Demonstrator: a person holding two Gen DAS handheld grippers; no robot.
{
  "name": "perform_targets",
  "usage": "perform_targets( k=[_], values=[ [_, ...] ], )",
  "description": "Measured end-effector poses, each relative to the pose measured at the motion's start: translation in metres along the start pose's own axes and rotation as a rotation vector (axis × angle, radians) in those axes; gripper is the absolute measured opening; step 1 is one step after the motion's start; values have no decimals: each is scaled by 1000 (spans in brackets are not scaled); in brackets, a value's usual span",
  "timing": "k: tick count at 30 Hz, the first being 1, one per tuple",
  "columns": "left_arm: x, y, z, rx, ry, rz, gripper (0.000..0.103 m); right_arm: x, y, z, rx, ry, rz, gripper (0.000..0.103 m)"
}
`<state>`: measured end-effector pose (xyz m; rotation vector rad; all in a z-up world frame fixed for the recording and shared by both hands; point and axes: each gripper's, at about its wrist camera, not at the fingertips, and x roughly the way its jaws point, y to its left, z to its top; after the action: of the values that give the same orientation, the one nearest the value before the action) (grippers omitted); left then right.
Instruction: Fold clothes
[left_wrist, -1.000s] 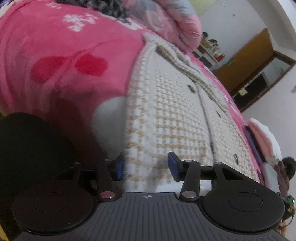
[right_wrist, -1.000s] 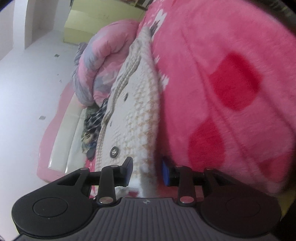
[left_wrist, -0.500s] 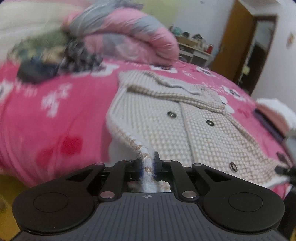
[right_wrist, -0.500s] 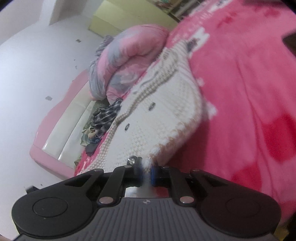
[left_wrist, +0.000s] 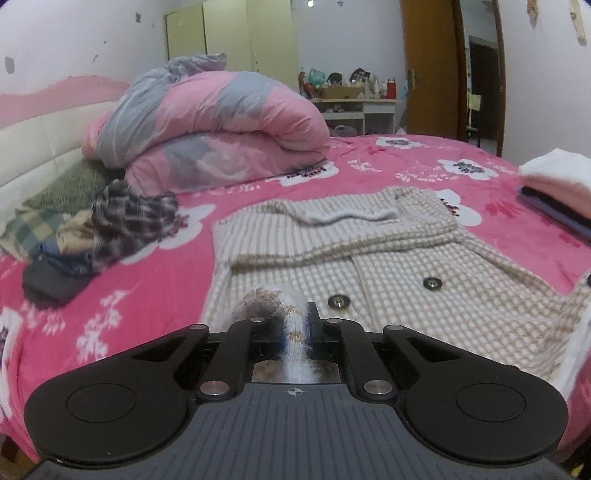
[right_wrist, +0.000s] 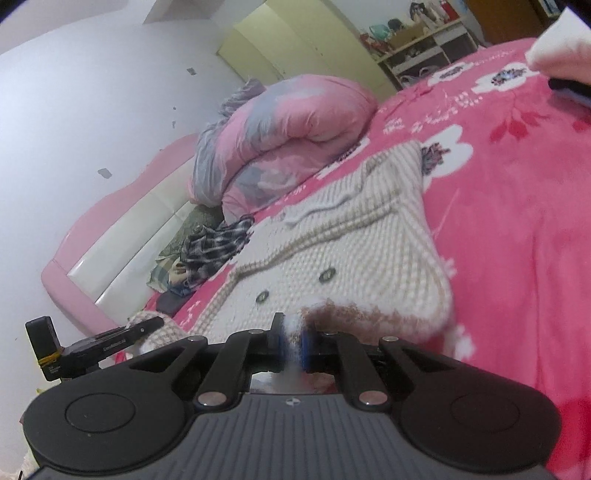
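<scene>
A cream and tan knitted cardigan (left_wrist: 388, 258) with dark buttons lies front-up on the pink flowered blanket (left_wrist: 155, 280), its sleeves folded across the chest. My left gripper (left_wrist: 295, 328) is shut on the cardigan's bottom hem at its left corner, and the hem curls up off the bed. In the right wrist view the same cardigan (right_wrist: 351, 251) stretches away from me, and my right gripper (right_wrist: 291, 341) is shut on the hem at the other corner, also lifted. The left gripper's body (right_wrist: 92, 347) shows at the lower left of that view.
A rolled pink and grey quilt (left_wrist: 221, 125) lies at the head of the bed. A heap of plaid and dark clothes (left_wrist: 103, 229) sits left of the cardigan. Folded pink and white garments (left_wrist: 554, 184) are stacked at the right. The white headboard (left_wrist: 37, 147) runs along the left.
Both grippers went from open around the hem to shut on it, then rose, lifting the cardigan's bottom edge off the blanket; both views now look level across the bed.
</scene>
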<state>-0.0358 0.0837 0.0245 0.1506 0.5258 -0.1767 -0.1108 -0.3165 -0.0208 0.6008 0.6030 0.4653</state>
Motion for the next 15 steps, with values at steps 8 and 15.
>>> perform_targets(
  k=[8, 15],
  values=[
    [-7, 3, -8, -26, -47, -42, 6, 8, 0, -8, 64, -14, -12, 8],
    [-15, 16, -28, -105, -65, -73, 6, -5, 5, -46, 38, -116, -58, 8]
  ],
)
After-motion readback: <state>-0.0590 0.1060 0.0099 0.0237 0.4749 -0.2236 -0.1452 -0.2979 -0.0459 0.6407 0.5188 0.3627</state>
